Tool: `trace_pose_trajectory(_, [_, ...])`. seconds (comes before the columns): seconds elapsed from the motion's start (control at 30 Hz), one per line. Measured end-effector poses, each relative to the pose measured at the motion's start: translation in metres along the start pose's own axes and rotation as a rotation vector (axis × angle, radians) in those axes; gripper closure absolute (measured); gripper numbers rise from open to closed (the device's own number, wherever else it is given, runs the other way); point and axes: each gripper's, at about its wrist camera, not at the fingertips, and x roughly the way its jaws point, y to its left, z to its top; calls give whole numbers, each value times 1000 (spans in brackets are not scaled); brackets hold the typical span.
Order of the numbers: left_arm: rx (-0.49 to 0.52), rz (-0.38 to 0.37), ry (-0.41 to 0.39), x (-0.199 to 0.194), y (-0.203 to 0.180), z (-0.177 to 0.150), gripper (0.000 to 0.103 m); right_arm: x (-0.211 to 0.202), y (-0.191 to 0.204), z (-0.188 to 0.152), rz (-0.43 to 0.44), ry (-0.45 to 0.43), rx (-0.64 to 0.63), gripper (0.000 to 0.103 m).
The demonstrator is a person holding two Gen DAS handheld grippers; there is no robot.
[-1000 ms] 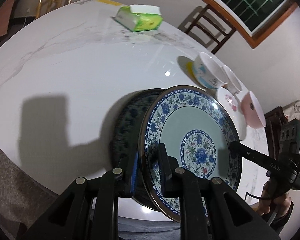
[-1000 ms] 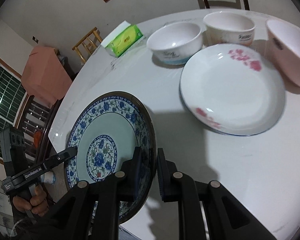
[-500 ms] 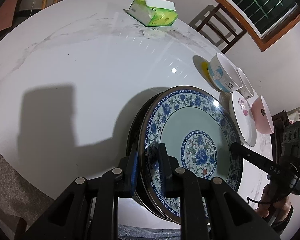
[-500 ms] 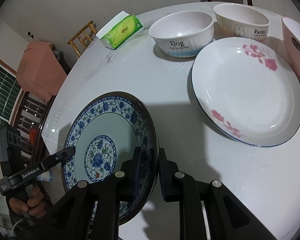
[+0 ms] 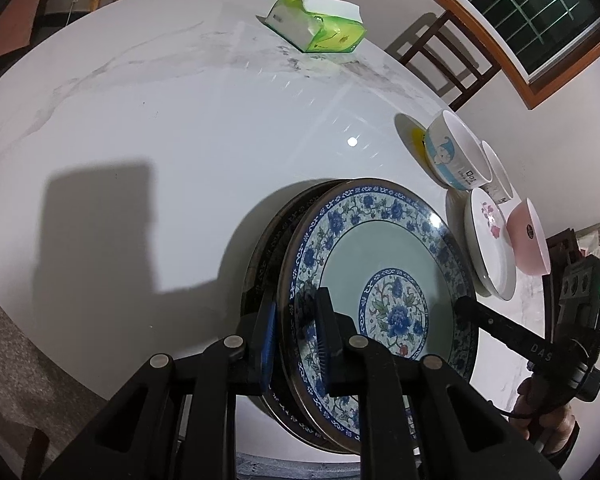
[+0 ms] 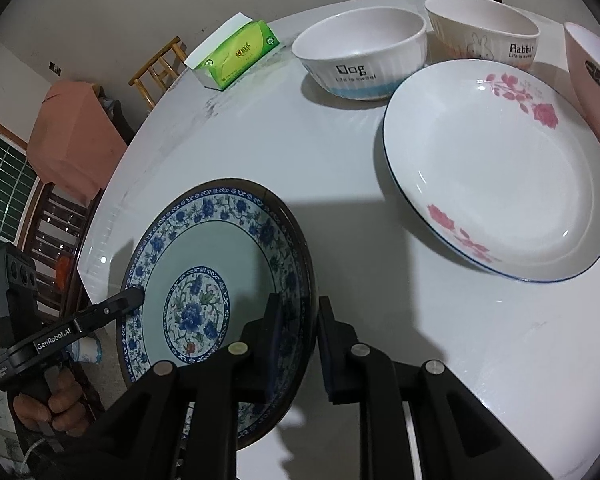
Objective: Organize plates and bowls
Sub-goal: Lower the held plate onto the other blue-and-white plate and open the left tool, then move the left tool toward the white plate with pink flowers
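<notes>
Both the left gripper (image 5: 296, 336) and the right gripper (image 6: 298, 344) were nearly closed, clamped on opposite rims of the blue floral plate (image 6: 216, 280), carrying it level between them, probably toward the pink-flowered plate (image 6: 496, 176) beyond the right gripper for stacking.

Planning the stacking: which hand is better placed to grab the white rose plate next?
Right, probably. The white rose plate lies just beyond the right gripper, while the left gripper clamps the opposite rim of the blue plate, farther away.
</notes>
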Motion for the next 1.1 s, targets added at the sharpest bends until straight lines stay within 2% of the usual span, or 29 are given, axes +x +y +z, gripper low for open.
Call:
trace_pose_trajectory(0.2, [23,21,-6,-1,-2,-2,87,0,-2,0,8,-1,0,84])
trace_pose_trajectory(0.53, [90,131,-43,-6,-13,-3,82,3,8,-1,-19,3,-40,82])
trace_pose_trajectory(0.67, [120,196,-86,-11,-16,-2,71,3,10,-1,-16,5,-50,78])
trace_pose_trajectory(0.8, [121,207,-73,-9,-13,-4,70,6,11,-1,-17,12,-55,78])
trace_pose_trajectory(0.93, [157,276,-110,-12,-21,-5,65,4,14,-3,-37,2,-73,76])
trace_pose_trajectory(1.0, [170,288,-127,-14,-28,-6,58,1,16,-4,-53,-11,-88,74])
trace_pose_trajectory(1.07, [190,282,-136,-15,-36,-7,58,-4,18,-6,-73,-37,-104,72])
trace_pose_trajectory(1.1, [193,279,-139,-15,-39,-8,54,-6,19,-6,-84,-48,-111,72])
